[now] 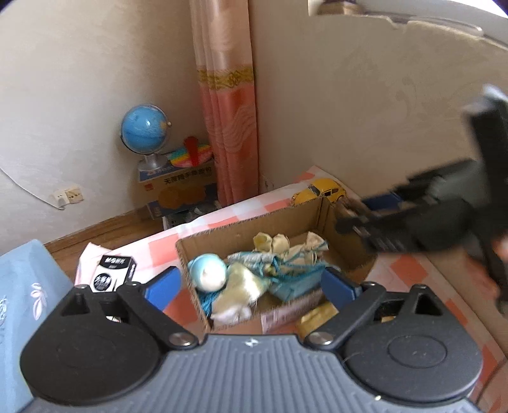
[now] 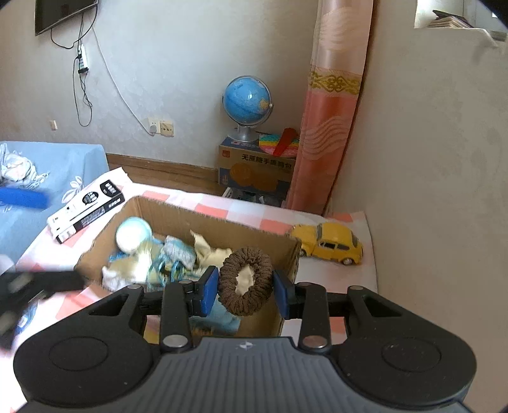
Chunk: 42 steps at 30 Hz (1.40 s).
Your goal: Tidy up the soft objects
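A lived-in room of a home is showing here: a pink curtain (image 2: 330, 127) is hanging in the corner, a globe (image 2: 247, 101) is sitting on stacked boxes (image 2: 254, 173), a television (image 2: 60, 12) is hanging on the wall, a toy car (image 2: 330, 243) is resting on a checked cloth (image 2: 241, 211), and a blue bedcover (image 2: 63, 165) is lying nearby.

globe (image 2: 247, 98) on printed carton (image 2: 255, 170) | yellow toy car (image 2: 330, 243) on checkered cloth (image 2: 241, 209) | black-white box (image 2: 85, 209) | pink curtain (image 2: 333, 104)
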Tool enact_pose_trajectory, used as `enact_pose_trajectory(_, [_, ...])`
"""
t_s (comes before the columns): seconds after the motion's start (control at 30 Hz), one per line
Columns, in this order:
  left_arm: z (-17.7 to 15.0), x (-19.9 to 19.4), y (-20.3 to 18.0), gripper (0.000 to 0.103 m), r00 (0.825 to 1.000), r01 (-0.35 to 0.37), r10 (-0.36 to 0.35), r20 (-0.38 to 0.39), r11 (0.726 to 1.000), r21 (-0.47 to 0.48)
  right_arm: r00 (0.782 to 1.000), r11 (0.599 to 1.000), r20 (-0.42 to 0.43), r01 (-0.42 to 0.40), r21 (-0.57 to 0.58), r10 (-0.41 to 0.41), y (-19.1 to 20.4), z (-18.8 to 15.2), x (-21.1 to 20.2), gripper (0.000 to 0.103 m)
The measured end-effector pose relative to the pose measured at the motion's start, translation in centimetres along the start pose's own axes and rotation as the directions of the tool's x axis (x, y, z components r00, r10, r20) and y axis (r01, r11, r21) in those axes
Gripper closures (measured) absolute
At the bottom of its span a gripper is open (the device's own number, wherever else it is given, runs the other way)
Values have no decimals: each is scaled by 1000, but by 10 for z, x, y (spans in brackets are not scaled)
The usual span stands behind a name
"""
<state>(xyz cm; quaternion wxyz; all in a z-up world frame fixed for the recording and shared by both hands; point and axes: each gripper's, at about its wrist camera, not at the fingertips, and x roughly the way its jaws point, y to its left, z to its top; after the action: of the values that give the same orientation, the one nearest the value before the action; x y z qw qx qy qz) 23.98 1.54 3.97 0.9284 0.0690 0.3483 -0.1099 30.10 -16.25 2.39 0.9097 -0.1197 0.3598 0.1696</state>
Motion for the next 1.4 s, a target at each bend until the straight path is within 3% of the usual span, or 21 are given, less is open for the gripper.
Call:
enact_pose_trajectory(0.07, [-8,-10,-2,8,1000,-9,9,13,1000,0,1000,1000,4,6,9,-7,-1,5,3,41])
enact_pose_trajectory(0.13, [-15,-18,-5,8,1000,-8,8,16,1000,-2,1000,1000,10,-7,19,6,-2,8,4,13])
enact_pose_trajectory(0.23, [-25,-28,-10,8,1000,2,-2,17,1000,-2,999,1000,41,-5,30,4,-2,5,-8,0])
enact_pose_trajectory(0.47, [-51,-45,-25,8,999,-18,18,27,1000,15,997,997,74,-2,80,-4,3,-13,-50,0])
enact_pose_trajectory(0.63, [-73,-53,-28,8,1000,22,-22,-12,998,-56,995,992,97,-8,126,-4,8,-39,-82,0])
enact_pose_trajectory(0.73, [-85,-59,-32,8,999,-34,34,-5,997,-69,995,983,97,-3,184,-15,8,-60,-98,0])
enact_pose_trajectory(0.9, [-107,-64,-29,8,999,-51,51,-6,989,-137,987,961,106,88,261,-119,10,-106,-123,0])
enact_pose_trajectory(1.1, [-124,-58,-27,8,998,-56,51,-34,982,-180,978,952,104,148,266,-181,17,-163,-129,0])
enact_pose_trajectory(1.4, [-128,-44,-28,8,997,-50,39,-66,983,-177,979,924,-13,197,328,-204,-4,-209,-100,0])
